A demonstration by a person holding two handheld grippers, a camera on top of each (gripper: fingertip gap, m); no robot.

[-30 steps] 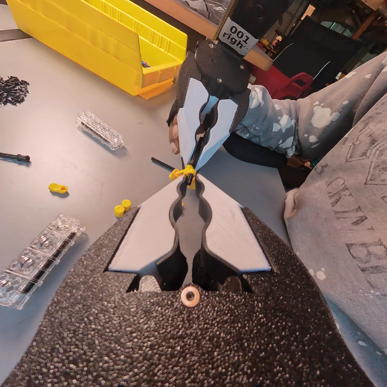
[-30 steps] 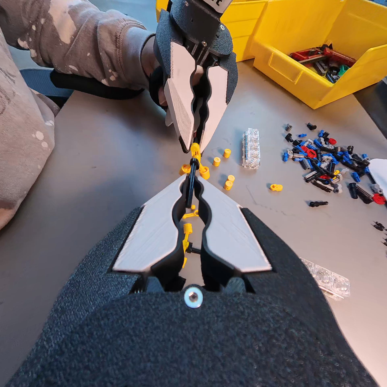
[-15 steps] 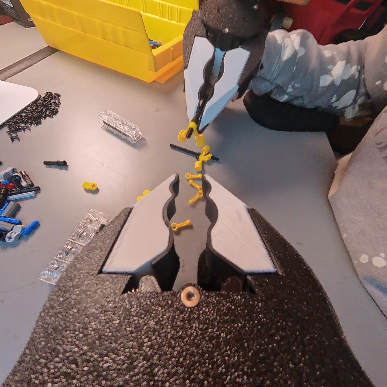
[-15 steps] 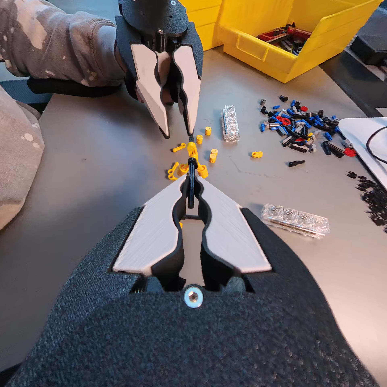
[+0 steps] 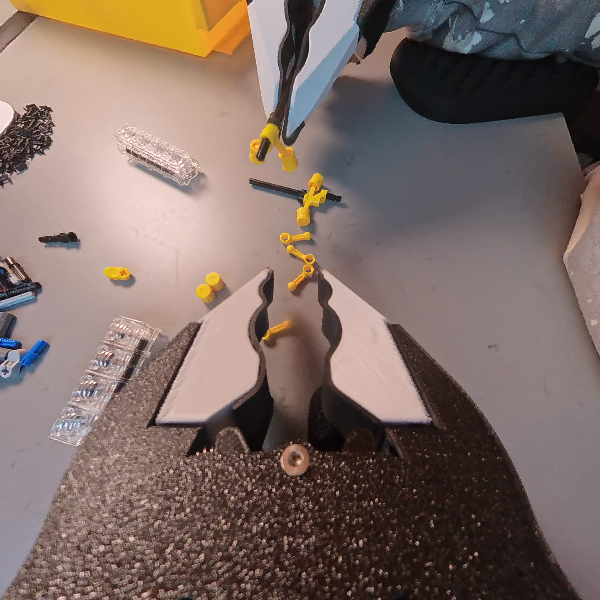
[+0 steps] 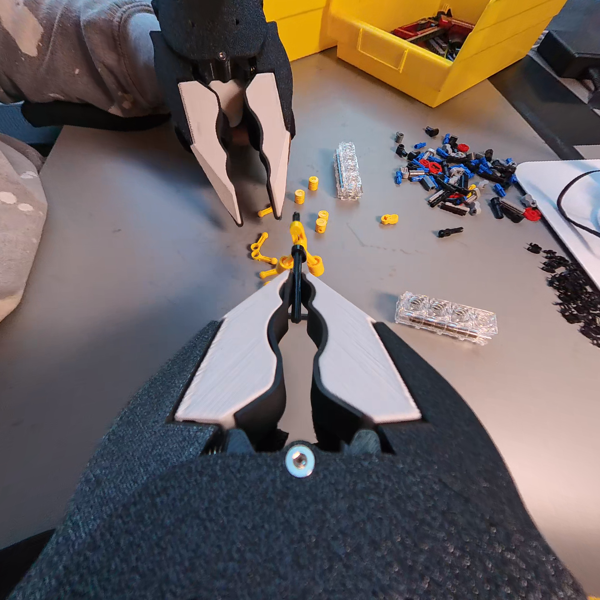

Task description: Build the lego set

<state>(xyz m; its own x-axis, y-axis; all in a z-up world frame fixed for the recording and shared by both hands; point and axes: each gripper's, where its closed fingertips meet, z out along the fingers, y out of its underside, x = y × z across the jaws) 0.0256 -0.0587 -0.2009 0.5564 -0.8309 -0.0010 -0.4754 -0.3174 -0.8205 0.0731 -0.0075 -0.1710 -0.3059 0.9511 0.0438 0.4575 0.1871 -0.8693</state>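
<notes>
My right gripper [image 6: 296,276] is clamped on a black axle [image 6: 296,285] that carries yellow connectors [image 6: 316,263] at its far end; the assembly is lifted off the grey table [image 6: 130,259]. In my left wrist view the same gripper [image 5: 281,130] comes in from the top, axle tip and yellow pieces [image 5: 272,149] sticking out below its fingertips.

My left gripper [image 5: 295,276] has its fingers spread and holds nothing. It hovers over loose yellow links [image 5: 300,256]; one link [image 5: 276,329] lies between the fingers, I can't tell if it touches either. From the right wrist view the left gripper [image 6: 258,217] points down at the table, tips near a yellow link [image 6: 264,211].

Beyond the links lies a second black axle [image 5: 279,187] with yellow parts on it [image 5: 310,203], flat on the table. Two yellow bushes [image 5: 209,285] sit just left of my left finger, a yellow flat connector [image 5: 117,272] farther left, a black pin [image 5: 58,238] beyond it.

Two clear blocks: one [image 5: 156,154] upper left, one [image 5: 104,373] beside my left gripper body. Mixed blue, black and red pile [image 6: 461,181] right of the right view, small black pins heap [image 6: 574,285] at the edge. Yellow bins [image 6: 438,48] at the back.
</notes>
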